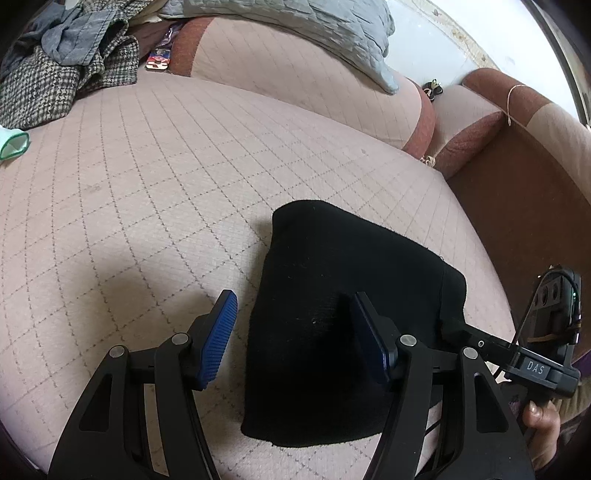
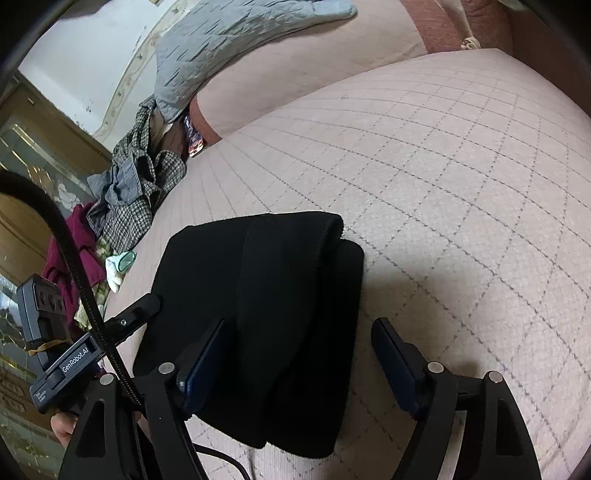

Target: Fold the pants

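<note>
The black pants [image 1: 332, 295] lie folded into a compact rectangle on the pink quilted sofa seat [image 1: 147, 166]. My left gripper [image 1: 291, 332] is open above their left edge, one blue pad over the seat and one over the fabric. In the right wrist view the pants [image 2: 277, 295] show a folded layer on top. My right gripper [image 2: 303, 354] is open over their right edge and holds nothing. The right gripper also shows at the left view's right edge [image 1: 476, 341], and the left gripper at the right view's left edge [image 2: 144, 310].
A heap of checked and grey clothes [image 1: 66, 66] lies at the sofa's far left, with maroon cloth [image 2: 66, 258] nearby. A grey quilted blanket [image 1: 314, 33] drapes over the backrest. A small green-white item [image 1: 13, 146] lies on the seat. The armrest [image 1: 472, 125] is at right.
</note>
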Demonstrator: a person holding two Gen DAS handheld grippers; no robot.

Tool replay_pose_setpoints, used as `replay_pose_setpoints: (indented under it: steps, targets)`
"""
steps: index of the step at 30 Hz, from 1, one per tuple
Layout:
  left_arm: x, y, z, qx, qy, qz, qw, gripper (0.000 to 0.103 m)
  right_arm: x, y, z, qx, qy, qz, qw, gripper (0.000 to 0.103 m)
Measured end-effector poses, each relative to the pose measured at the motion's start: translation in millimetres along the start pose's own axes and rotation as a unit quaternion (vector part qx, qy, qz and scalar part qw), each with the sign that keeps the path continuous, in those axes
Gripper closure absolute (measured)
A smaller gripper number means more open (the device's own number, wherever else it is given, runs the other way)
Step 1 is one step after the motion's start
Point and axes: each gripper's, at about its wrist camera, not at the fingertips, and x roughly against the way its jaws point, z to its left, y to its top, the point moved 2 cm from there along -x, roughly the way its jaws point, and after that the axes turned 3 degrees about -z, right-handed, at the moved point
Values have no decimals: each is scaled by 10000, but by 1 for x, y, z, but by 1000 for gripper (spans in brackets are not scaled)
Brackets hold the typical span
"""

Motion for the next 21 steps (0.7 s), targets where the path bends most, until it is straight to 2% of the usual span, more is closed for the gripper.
replay_pose_setpoints:
  steps: [13, 16, 21]
  targets:
    - [-16, -2, -5, -48, -81, 145, 9999, 37, -3, -4, 1, 59, 88, -30, 9999, 23]
    - [-18, -4, -6, -44, -84, 178, 9998, 29, -2, -5, -1, 85, 122, -41, 9999, 23]
    - [-22, -6, -3, 38, -137, 204, 9997, 25, -2, -6, -2, 94, 213, -5, 9997, 22]
